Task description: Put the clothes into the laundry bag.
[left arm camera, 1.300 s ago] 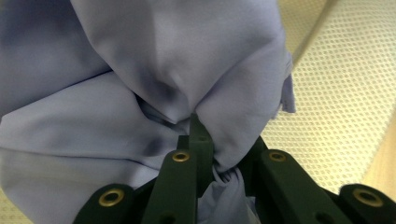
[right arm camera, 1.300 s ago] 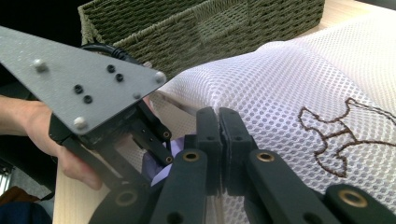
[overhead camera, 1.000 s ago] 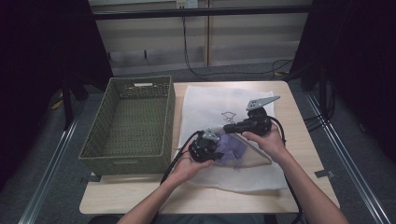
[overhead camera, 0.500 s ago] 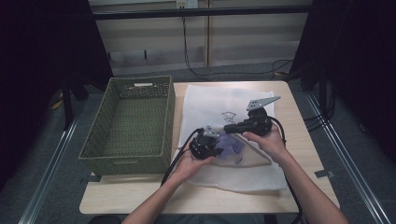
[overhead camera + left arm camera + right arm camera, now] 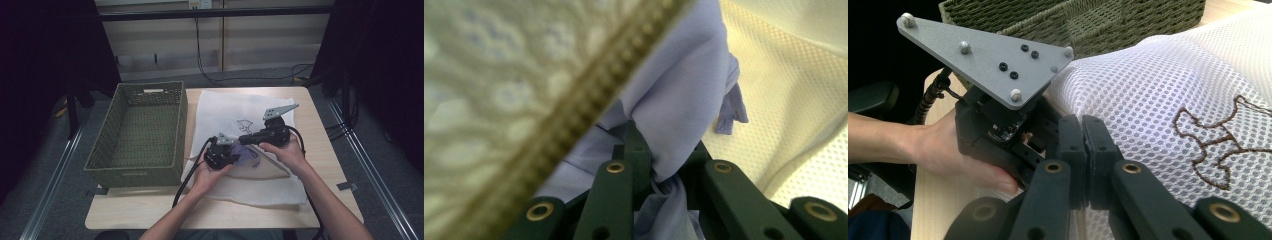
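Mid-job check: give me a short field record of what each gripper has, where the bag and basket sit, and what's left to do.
left gripper: shut on lavender cloth at the bag's zipper
right gripper: shut on white mesh bag, at its edge
mesh bag: flat on table, brown embroidery on top
wicker basket: left of the bag
left to do: cloth looks only partly inside the bag
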Demonstrator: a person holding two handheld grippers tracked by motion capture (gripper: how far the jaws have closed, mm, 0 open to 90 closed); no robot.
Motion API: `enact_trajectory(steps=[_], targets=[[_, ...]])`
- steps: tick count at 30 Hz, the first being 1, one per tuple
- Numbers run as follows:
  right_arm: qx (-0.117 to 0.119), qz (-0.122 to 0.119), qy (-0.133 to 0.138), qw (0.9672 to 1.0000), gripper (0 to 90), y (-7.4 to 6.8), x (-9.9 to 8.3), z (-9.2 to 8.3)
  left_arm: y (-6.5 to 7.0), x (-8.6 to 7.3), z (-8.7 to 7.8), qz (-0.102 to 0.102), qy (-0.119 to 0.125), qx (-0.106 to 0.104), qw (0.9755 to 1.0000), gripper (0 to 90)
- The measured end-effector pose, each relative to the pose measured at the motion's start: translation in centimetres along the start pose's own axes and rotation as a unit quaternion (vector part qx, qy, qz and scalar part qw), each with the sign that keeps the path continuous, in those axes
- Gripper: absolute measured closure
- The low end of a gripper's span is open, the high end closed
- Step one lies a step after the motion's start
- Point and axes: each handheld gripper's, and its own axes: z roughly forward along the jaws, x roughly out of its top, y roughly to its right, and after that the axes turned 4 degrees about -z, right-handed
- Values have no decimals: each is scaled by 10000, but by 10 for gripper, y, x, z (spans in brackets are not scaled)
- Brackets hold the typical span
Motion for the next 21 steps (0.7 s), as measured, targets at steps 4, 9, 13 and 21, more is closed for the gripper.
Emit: enact_trajectory(steps=[4, 9, 13, 21], targets=[[41, 11, -11, 10000, 889, 0, -1, 0, -1, 0, 2, -53, 62, 21, 10000, 805], [4, 22, -18, 10000, 889, 0, -2, 2, 1, -1, 3, 84, -115, 4, 9999, 747], [-26, 39, 12, 10000, 889, 1, -2, 0, 1, 6, -4, 406, -320, -44, 9987, 704], [-31, 51, 11, 10000, 889, 2, -3, 1, 5, 7, -20, 775, -503, -128, 9956, 598]])
